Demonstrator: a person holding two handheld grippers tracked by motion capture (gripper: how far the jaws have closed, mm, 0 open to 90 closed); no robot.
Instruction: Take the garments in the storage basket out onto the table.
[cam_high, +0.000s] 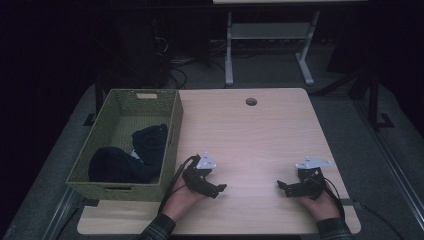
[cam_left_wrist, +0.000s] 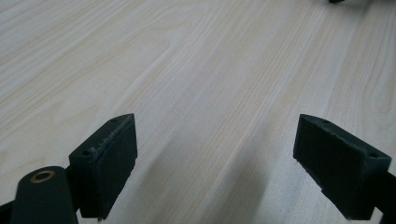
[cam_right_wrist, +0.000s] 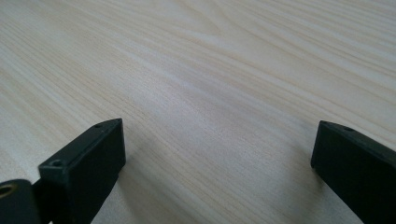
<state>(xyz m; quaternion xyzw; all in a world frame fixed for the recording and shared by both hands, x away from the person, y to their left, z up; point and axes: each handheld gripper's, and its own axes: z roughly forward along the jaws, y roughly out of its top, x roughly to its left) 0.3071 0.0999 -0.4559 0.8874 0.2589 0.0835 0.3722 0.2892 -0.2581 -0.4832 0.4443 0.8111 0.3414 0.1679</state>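
My left gripper (cam_high: 220, 189) rests low on the pale wooden table (cam_high: 250, 135) near the front, just right of the basket, pointing right. In the left gripper view its jaws stand wide apart, left gripper (cam_left_wrist: 215, 158) open over bare wood. My right gripper (cam_high: 281, 187) lies at the front right of the table, pointing left toward the other one. The right gripper (cam_right_wrist: 219, 163) is open too, with nothing between its black pads (cam_right_wrist: 98, 154). A hand holds each gripper from the near edge.
A green woven basket (cam_high: 172, 131) stands on the table's left side with dark cloth (cam_high: 129, 156) bundled inside. A round cable hole (cam_high: 251, 102) sits near the far edge. Beyond the table are a white desk frame (cam_high: 229, 50) and cables on the dark floor.
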